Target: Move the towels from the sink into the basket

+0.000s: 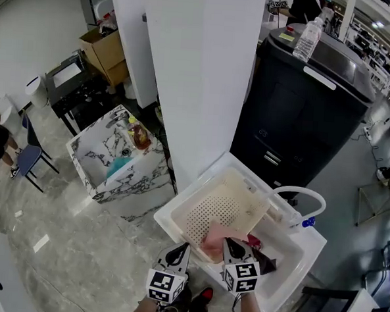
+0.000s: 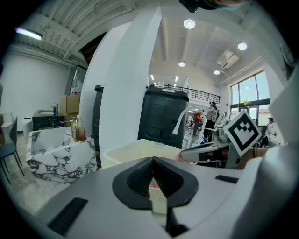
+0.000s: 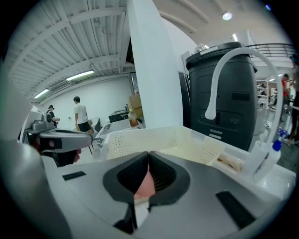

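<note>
**Right over the basket's near edge: pink towel in the right tongs**

Partly hidden things first: in the head view the right tongs (image 1: 229, 245) cover the near end of the pink towel (image 1: 213, 239), so whether the cloth rests on the basket floor or hangs clear of it cannot be told; the same tongs overlap a dark towel (image 1: 262, 260) lying in the sink (image 1: 292, 277), with a red scrap showing at its upper edge; the person's forearms are cut off at the bottom of the frame; a small tan object (image 3: 231, 162) on the sink's rim is too small to name.

The right gripper view shows those jaws closed on a pink fold of the towel; the left gripper view shows the left tongs (image 2: 153, 161) with jaws together and nothing between them, held just beside the right pair at the lower centre of the head view.

The basket (image 1: 235, 195), cream and perforated, sits in the left half of the white sink; a white arched faucet (image 1: 306, 195) rises at the sink's right; behind it stands a black cabinet (image 1: 303, 106) with a water bottle (image 1: 308, 37) on top; a white pillar (image 1: 187, 72) fills the upper centre.

At centre left a marble counter (image 1: 131, 181) carries an amber bottle (image 1: 140, 137); a cardboard box (image 1: 106, 51) sits at the upper left; the floor (image 1: 57, 256) is pale grey marble tile.
</note>
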Demonstrator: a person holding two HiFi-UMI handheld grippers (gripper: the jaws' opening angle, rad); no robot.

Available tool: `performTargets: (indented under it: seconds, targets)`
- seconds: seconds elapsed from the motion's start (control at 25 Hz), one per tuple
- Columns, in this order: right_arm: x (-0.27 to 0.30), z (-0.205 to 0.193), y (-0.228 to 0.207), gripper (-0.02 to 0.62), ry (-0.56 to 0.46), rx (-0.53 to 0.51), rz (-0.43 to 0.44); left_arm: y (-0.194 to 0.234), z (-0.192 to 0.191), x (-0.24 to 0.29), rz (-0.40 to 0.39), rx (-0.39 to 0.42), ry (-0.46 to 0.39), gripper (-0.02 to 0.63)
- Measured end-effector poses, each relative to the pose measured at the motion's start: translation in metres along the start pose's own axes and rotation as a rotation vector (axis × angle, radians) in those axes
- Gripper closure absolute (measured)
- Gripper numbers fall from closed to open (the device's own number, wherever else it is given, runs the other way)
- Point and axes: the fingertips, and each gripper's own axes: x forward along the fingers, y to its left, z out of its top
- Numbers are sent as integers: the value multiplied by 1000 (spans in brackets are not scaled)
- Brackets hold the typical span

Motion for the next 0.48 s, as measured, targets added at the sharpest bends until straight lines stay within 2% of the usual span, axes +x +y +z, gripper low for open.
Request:
performTargets:
  seconds: [0.16, 0.36, 0.4, 0.44, 0.48]
  targets:
    - [-1, -4, 6, 565, 26, -6, 14, 1, 2, -1, -5, 2, -3, 600]
    - [-2, 3, 15, 561, 1, -32, 17, 2, 4, -3, -15, 8, -8, 600]
    - [-2, 5, 17, 543, -5, -30, 24, 2, 4, -3, -18, 8, -8, 600]
    - [-3, 6, 19, 456, -11, -27, 31, 2, 5, -3, -21, 8, -9, 600]
    - [-3, 7, 20, 416, -18, -23, 34, 2, 5, -3, -24, 7, -12, 600]
